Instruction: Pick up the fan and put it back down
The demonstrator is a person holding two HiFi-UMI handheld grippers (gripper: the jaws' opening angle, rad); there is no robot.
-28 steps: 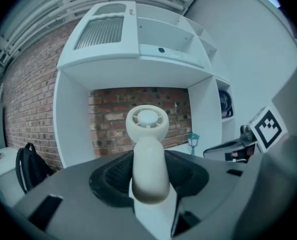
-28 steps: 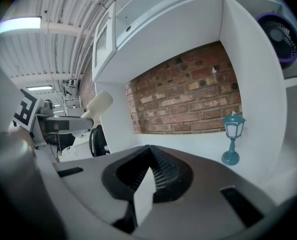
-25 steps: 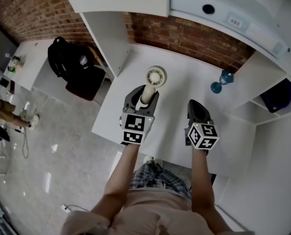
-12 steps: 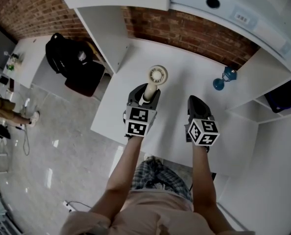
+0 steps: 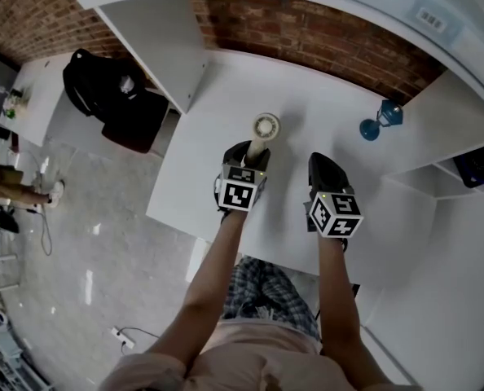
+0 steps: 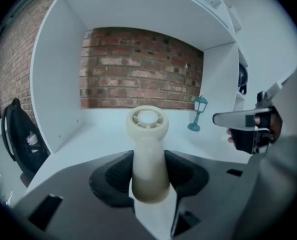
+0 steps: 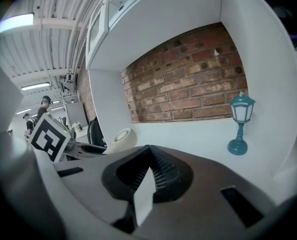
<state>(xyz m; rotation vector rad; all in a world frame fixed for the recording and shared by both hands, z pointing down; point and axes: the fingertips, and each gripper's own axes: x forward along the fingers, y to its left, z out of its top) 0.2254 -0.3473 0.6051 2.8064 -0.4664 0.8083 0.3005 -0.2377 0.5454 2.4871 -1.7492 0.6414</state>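
Observation:
A cream hand-held fan (image 5: 266, 126) with a round head points away from me over the white desk (image 5: 226, 80). My left gripper (image 5: 250, 155) is shut on its handle; in the left gripper view the dark pads clamp the handle (image 6: 148, 171) on both sides and the fan head (image 6: 147, 123) sticks out ahead. The fan hangs low over the desk; whether it touches is unclear. My right gripper (image 5: 322, 163) hovers beside it to the right, jaws closed together (image 7: 147, 151) with nothing in them. From the right gripper view the fan (image 7: 122, 137) shows at the left.
A small teal lantern (image 5: 379, 120) stands at the back right of the desk, near the brick wall (image 5: 307, 35). White partitions (image 5: 152, 39) wall the desk on both sides. A black backpack (image 5: 103, 88) sits on the lower table to the left.
My left gripper has sunk toward the desk with the fan still in its jaws. The right gripper has dropped a little too. Neither gripper's jaws have changed.

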